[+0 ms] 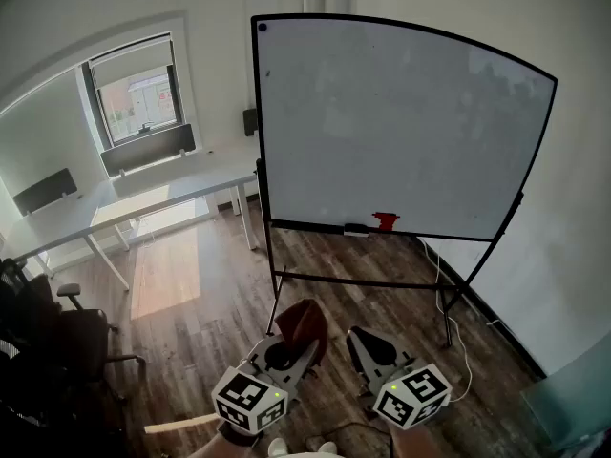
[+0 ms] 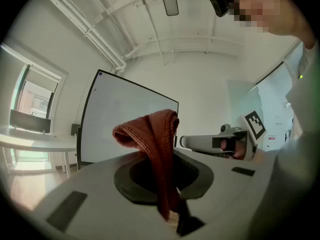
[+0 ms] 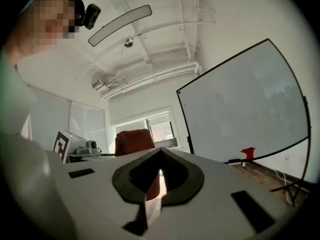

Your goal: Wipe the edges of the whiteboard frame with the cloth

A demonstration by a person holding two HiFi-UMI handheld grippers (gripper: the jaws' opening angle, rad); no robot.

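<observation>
- Straight ahead on its stand, the whiteboard (image 1: 401, 132) is being faced, and nothing is being pressed against it yet.
- Around the whiteboard, the thin black frame (image 1: 260, 122) is being left untouched; the task is being judged as barely begun, with the approach as the step in hand.
- Well short of the whiteboard and below its bottom rail, the left gripper (image 1: 291, 349) is being held with its fingers clamped on the cloth.
- Just beside it, equally far from the whiteboard, the right gripper (image 1: 368, 343) is being carried with its fingers drawn together on nothing.
- The cloth (image 1: 302, 324), a rust-red fold, is being pinched low, so a loose loop is being left standing above the jaws, toward the whiteboard. That loop is best laid flat on one corner of the whiteboard's frame and drawn along one edge at a time, the pinch being held firm so the fold is not dragged out.
- On the whiteboard's tray, a small red thing (image 1: 386, 220) is being left lying; it is probably best steered round along the bottom edge.
</observation>
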